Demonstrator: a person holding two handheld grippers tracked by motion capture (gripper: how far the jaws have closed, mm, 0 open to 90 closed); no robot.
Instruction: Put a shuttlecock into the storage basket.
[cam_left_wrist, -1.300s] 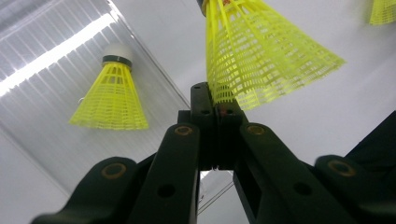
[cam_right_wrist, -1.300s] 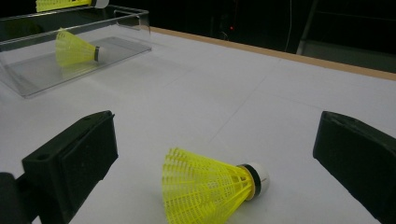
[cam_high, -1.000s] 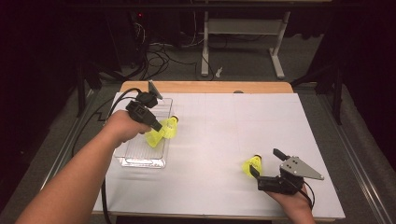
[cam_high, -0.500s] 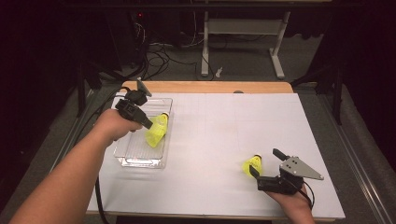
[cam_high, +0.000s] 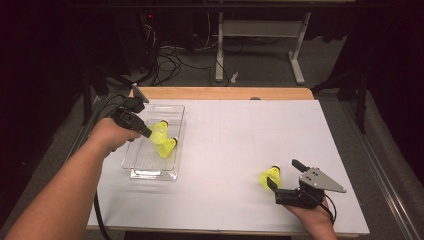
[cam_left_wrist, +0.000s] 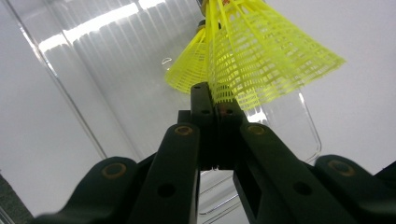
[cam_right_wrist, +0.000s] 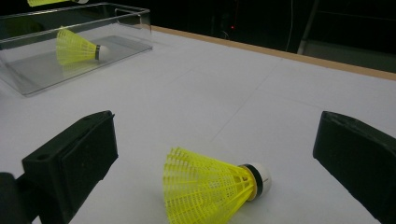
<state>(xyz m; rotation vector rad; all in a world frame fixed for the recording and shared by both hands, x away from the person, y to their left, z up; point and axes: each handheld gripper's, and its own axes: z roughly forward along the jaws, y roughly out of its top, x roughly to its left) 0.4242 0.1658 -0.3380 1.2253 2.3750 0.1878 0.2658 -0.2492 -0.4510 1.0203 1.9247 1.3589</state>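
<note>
The left gripper (cam_high: 150, 132), jaws clamped on a yellow shuttlecock's (cam_left_wrist: 261, 60) skirt, hovers over the clear tray (cam_high: 172, 170) at far left. It should lower before releasing. The right gripper (cam_high: 284, 176), jaws apart, flanks another shuttlecock (cam_right_wrist: 210, 186) lying near right.

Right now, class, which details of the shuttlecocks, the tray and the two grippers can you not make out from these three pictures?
- Left gripper view: the held shuttlecock has its cork cut off by the top edge.
- High view: whether that shuttlecock touches the shuttlecock in the tray; they overlap.
- Right gripper view: the clear tray is cut off by the left edge.
- High view: the left gripper has its tips hidden behind the shuttlecock's skirt.
</note>
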